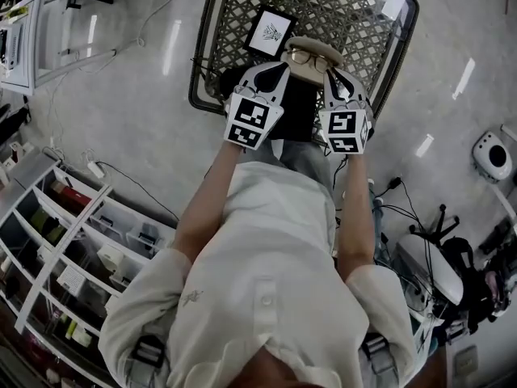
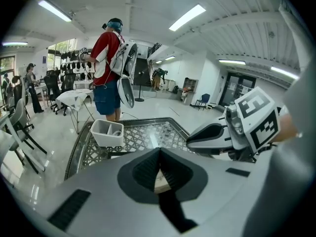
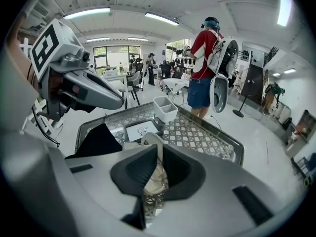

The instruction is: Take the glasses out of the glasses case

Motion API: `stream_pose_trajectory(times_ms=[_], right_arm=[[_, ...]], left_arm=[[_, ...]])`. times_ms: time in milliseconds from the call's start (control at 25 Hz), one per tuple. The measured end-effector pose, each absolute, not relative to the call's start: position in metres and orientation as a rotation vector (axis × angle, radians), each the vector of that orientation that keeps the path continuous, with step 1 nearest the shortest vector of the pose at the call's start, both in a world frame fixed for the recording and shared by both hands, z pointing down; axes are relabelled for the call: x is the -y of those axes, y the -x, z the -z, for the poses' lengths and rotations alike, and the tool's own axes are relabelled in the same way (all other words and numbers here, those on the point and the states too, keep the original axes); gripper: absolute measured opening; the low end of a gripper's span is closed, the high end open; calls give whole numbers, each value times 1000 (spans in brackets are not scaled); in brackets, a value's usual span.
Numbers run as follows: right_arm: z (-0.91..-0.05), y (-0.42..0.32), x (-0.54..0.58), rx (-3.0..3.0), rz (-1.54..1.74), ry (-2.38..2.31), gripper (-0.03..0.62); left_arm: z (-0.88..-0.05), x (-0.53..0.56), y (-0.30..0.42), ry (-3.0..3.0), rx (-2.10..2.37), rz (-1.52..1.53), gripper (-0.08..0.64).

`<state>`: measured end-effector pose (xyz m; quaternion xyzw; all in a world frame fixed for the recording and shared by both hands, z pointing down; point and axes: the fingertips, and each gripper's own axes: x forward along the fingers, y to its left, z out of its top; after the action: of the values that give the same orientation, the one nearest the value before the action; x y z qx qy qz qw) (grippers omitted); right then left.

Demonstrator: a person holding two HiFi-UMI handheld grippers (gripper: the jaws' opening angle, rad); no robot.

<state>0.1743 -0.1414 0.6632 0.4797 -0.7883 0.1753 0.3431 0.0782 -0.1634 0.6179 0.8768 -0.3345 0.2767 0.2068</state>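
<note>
An open beige oval glasses case (image 1: pixel 317 49) is held up between both tongs, above a metal lattice-topped bench (image 1: pixel 347 14). Thin-rimmed brown glasses (image 1: pixel 305 56) lie inside it, lenses showing (the frame is only partly visible in the right gripper view). The left tongs (image 1: pixel 275 67) are pressed nearly together on a sliver of the case's pale edge (image 2: pixel 159 181). The right tongs (image 3: pixel 157 152) pinch the case's other end (image 3: pixel 150 141). Below the case a black cloth (image 1: pixel 299 111) lies on the bench, near a black-framed white card (image 1: pixel 271 31).
</note>
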Motion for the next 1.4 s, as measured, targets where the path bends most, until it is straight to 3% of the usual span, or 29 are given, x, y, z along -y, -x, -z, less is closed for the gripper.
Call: stream_pose_trajectory(times_ms=[1400], right_arm=[[-776,-143,176,1912,-358,-850,98]], left_arm=[[-659,176,-78,-2377,839,-785,14]])
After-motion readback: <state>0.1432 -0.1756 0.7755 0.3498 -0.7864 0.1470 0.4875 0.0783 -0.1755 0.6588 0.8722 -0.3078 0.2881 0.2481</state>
